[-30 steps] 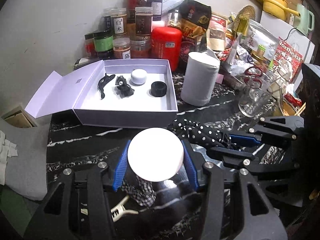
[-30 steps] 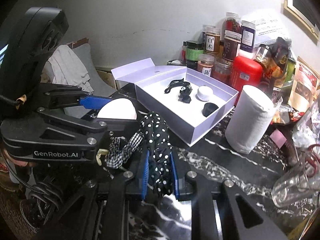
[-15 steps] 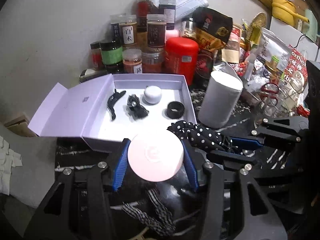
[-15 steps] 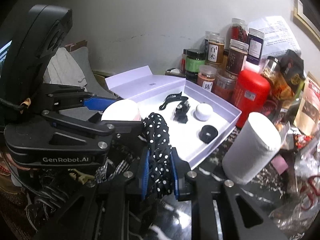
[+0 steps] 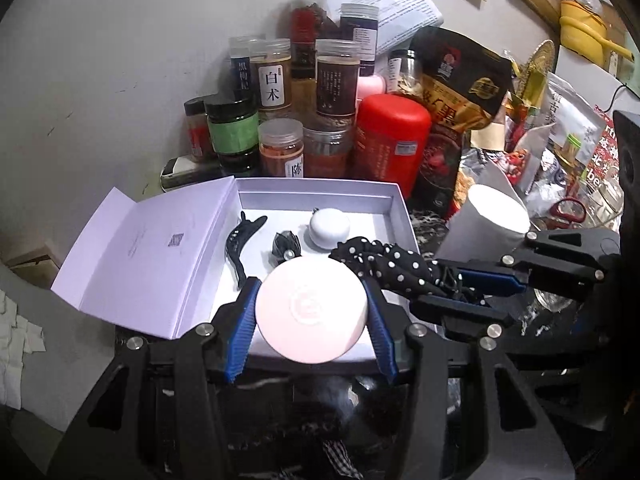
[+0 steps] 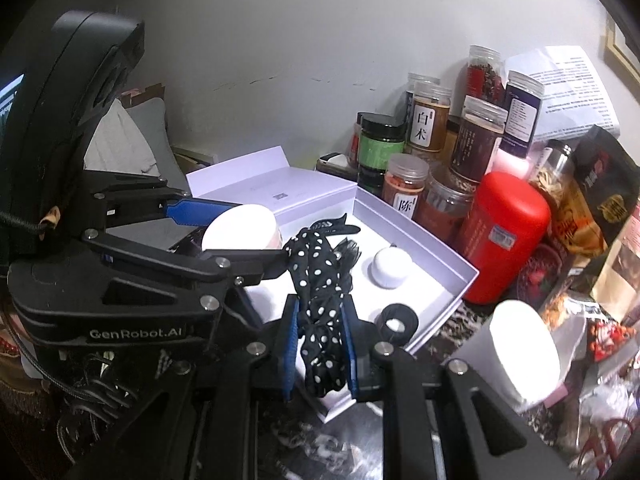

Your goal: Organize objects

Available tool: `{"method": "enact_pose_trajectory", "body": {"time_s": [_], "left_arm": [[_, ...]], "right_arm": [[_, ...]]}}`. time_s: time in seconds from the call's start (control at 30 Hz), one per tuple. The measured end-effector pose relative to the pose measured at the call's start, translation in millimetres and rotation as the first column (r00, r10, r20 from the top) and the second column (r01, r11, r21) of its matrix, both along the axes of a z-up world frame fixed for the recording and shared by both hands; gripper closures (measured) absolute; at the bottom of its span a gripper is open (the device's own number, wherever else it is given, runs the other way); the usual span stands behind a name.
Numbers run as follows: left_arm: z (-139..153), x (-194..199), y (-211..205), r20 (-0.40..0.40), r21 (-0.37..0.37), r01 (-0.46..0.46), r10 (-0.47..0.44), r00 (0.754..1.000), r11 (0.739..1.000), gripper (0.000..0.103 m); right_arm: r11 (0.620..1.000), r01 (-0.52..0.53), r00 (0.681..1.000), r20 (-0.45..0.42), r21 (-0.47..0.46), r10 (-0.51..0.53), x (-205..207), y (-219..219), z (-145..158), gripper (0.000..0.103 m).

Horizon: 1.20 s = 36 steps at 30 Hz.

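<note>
2 claws (image 5: 311, 316) (image 6: 319, 344) gripping: left the pink jar (image 5: 311, 310), right the dotted scrunchie (image 6: 320, 312); I'm aiming for bare box floor (image 6: 424, 280) ahead.

pink round jar (image 5: 311, 315), polka-dot scrunchie (image 6: 320, 312), held above box (image 5: 320, 196)

Black tongs (image 5: 311, 312), blue pads (image 5: 241, 330)

Taking the open box (image 5: 320, 196) on the table (image 6: 332, 446) as centre: a hair clip (image 5: 240, 246), a bow (image 5: 286, 244), a round case (image 5: 330, 227) and a ring (image 6: 398, 322) lie inside it; jars (image 5: 280, 152) and a canister (image 5: 390, 144) stand behind it; a paper roll (image 5: 488, 224) stands to its right.
</note>
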State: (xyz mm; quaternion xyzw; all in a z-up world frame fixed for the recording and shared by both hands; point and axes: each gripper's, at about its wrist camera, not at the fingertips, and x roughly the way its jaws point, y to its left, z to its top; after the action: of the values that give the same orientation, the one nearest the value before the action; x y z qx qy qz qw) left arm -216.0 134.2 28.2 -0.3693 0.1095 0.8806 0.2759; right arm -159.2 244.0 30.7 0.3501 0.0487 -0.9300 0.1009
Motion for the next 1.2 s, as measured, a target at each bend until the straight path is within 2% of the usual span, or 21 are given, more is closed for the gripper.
{"method": "enact_pose_trajectory", "body": {"time_s": [0.23,0.57,0.73,0.97,1.1,1.2], "left_arm": [[-3.4,-23.0,6.7,-0.004,-0.003,0.004,-0.004,1.0,1.0,0.054],[-0.3,-61.0,8.2,-0.005,0.026,-0.031,0.032,0.999,0.999,0.054],[1.2,-80.7,13.4,-0.025,0.014,-0.047,0.048,0.999,0.999,0.054],[-10.4,-111.6,20.3,-0.004,0.01,-0.061,0.061,0.998,0.998,0.054],[-22.7,-123.5,28.2,0.008,-0.018,-0.06,0.06,0.998,0.998,0.054],[-31.0,-131.2,32.5,0.03,-0.013,-0.059,0.059,0.998,0.998,0.054]], "right_arm": [[1.0,0.002,1.0,-0.002,-0.018,-0.002,-25.9,7.6,-2.0,0.084],[0.999,0.012,1.0,-0.016,-0.036,-0.012,-60.5,17.2,-1.7,0.084],[0.998,0.018,1.0,-0.014,-0.056,-0.019,-81.2,25.0,-1.2,0.084],[0.999,0.013,1.0,-0.005,-0.04,-0.014,-106.7,34.9,-4.3,0.084],[1.0,0.02,1.0,0.021,-0.02,-0.02,-120.5,39.1,-13.0,0.084],[0.998,0.052,0.998,0.028,0.028,-0.053,-122.9,36.8,-17.8,0.084]]}}
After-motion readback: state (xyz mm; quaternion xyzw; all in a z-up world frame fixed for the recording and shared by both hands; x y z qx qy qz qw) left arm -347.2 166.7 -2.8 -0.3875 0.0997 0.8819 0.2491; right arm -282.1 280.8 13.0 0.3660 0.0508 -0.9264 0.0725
